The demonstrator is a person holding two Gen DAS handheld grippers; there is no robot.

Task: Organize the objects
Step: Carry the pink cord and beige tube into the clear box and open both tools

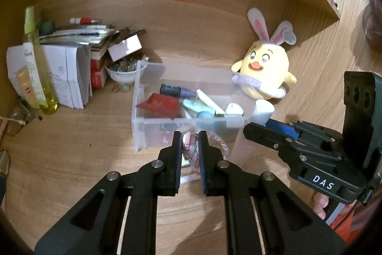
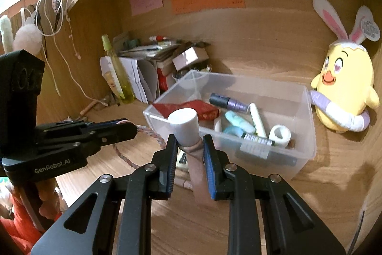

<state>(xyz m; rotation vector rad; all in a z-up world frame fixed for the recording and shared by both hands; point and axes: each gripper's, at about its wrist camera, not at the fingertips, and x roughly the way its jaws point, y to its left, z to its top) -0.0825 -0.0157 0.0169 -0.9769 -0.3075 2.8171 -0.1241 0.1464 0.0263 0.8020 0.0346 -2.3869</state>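
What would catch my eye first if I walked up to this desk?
Probably the yellow chick plush with bunny ears, leaning beside the clear plastic bin of small cosmetics. Next, the right gripper holding a white-capped tube at the bin's near edge.

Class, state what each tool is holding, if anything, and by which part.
The right tool grips the pinkish tube just below its white cap. The left tool pinches the braided pastel cord on its doubled strand.
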